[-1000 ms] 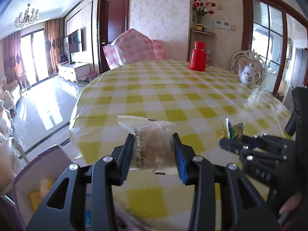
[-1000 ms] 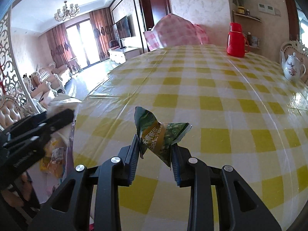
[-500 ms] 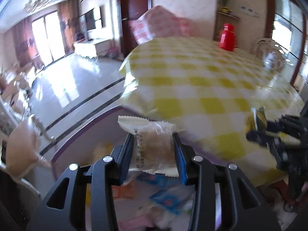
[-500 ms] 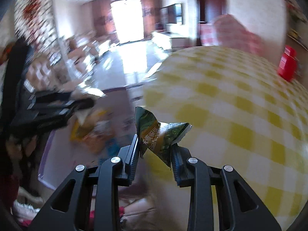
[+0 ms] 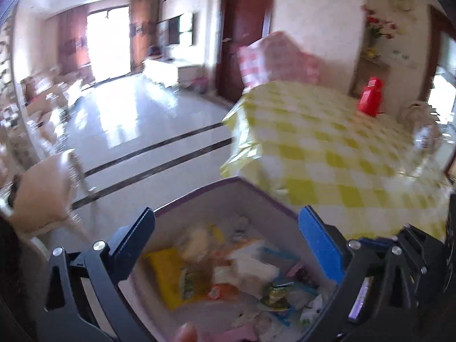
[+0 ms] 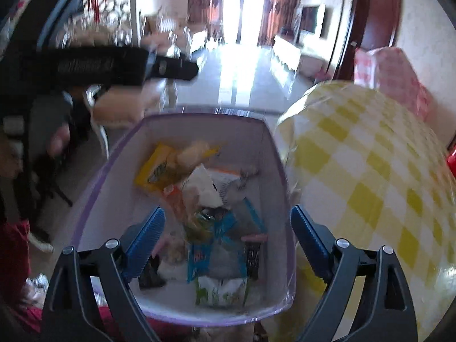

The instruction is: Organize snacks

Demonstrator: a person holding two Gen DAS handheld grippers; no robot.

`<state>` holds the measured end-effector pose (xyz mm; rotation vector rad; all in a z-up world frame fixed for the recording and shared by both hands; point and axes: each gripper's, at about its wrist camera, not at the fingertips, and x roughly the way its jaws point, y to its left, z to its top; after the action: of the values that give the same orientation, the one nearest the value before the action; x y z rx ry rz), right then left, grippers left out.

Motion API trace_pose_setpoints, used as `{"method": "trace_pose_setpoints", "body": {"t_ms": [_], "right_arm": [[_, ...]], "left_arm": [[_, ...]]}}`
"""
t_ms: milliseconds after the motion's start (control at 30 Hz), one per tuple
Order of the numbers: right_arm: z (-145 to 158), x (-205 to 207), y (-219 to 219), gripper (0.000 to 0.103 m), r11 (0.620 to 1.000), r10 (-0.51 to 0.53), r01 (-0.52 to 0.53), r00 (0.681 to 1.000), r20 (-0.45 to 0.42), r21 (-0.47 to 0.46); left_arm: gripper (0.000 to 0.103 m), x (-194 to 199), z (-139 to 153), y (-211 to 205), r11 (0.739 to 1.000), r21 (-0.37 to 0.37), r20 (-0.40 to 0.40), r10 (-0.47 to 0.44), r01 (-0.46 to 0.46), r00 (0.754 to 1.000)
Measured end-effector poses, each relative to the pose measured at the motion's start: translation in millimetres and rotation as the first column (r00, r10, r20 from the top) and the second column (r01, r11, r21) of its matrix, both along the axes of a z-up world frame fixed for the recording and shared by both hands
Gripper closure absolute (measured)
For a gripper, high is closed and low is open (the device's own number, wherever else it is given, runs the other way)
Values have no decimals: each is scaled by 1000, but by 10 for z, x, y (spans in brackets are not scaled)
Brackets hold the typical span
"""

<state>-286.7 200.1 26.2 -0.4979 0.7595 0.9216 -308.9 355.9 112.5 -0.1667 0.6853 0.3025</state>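
1. My left hand-held gripper [image 5: 226,239] has just been opening; jaws spread wide, nothing between them, released.
2. My right hand-held gripper [image 6: 226,232] has also just been opening; wide apart, empty, released.
3. Both hang over the purple-rimmed white bin [image 6: 268,154], which sits low beside the desk [image 6: 370,171] edge.
4. Snacks [image 6: 205,199] lie heaped inside the bin; too blurred to count.
5. Desk has a yellow-checked cloth, with one red thermos [image 5: 370,99].
6. Room: glossy tiled floor [image 5: 136,125], bright curtained window, dark door.
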Motion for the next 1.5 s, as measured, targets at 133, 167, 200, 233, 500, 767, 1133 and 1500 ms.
{"method": "trace_pose_setpoints", "body": {"t_ms": [133, 167, 200, 233, 500, 767, 1133, 1500], "right_arm": [[-14, 48, 35, 17, 999, -27, 24, 994, -108, -34], [-29, 84, 49, 17, 998, -39, 33, 991, -131, -47], [-39, 111, 54, 17, 997, -51, 42, 987, -150, -65], [-46, 122, 59, 17, 995, -65, 52, 984, -165, -83], [-182, 223, 64, 17, 963, -184, 154, 975, -121, -223], [-223, 304, 13, 17, 955, -218, 186, 968, -123, -232], [-268, 290, 23, 17, 954, -221, 186, 966, -133, -236], [-330, 286, 13, 17, 953, -225, 187, 964, -143, -239]], "left_arm": [[2, -19, 17, 60, 998, -25, -37, 62, -62, 997], [2, -16, -6, 79, 997, -58, -46, 53, -56, 998], [2, -21, -33, 99, 995, -87, -56, 43, -48, 998], [2, 19, -77, 115, 992, -117, -70, 34, -42, 997], [2, 159, -391, 207, 980, -156, -208, 87, -121, 974], [2, 262, -525, 24, 993, -86, -250, 58, -82, 967], [2, 297, -582, -50, 995, -78, -267, 42, -64, 963], [2, 308, -610, -78, 996, -75, -275, 31, -54, 961]]}}
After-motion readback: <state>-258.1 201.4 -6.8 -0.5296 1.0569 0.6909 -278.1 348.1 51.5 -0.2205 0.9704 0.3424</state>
